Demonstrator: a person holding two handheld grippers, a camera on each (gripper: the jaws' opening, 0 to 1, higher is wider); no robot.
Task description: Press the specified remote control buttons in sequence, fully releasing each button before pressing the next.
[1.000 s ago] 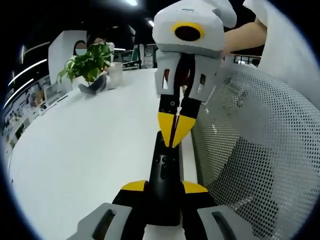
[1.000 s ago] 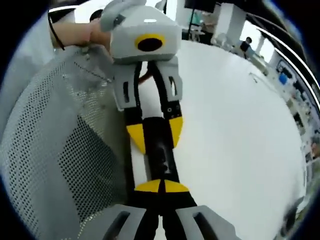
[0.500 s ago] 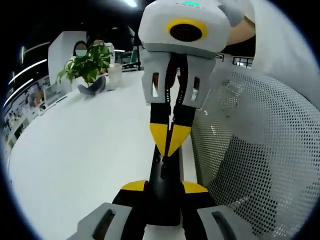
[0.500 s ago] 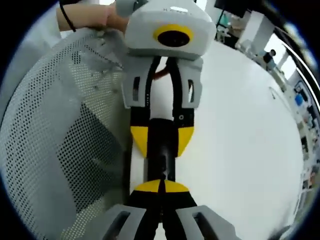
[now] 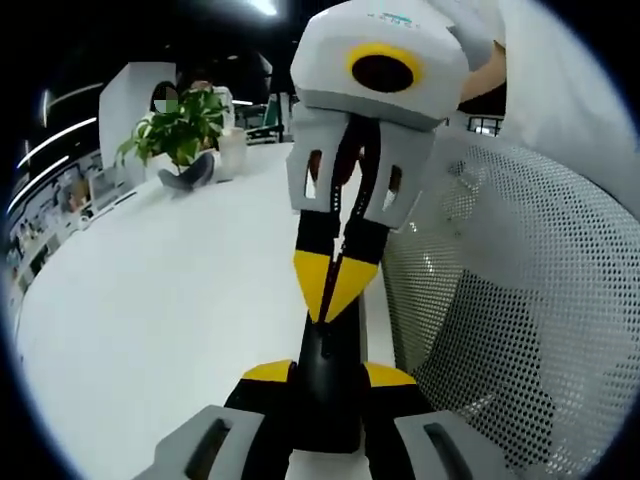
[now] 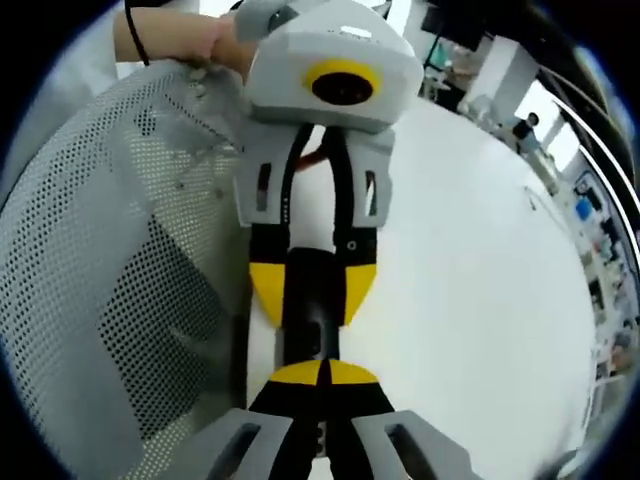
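The black remote control [image 5: 328, 375] lies between the two claws over the near edge of the white bench [image 5: 170, 300], beside a perforated chair back [image 5: 510, 330]. The left claw [image 5: 328, 385] clamps the remote's near end between its yellow-tipped jaws. The right claw [image 6: 310, 372], jaws closed together with nothing between them, points its tips down at the remote's face. This looks like a press in progress; whether a button is actually depressed I cannot tell. Next, the tip should lift fully clear before moving to another button.
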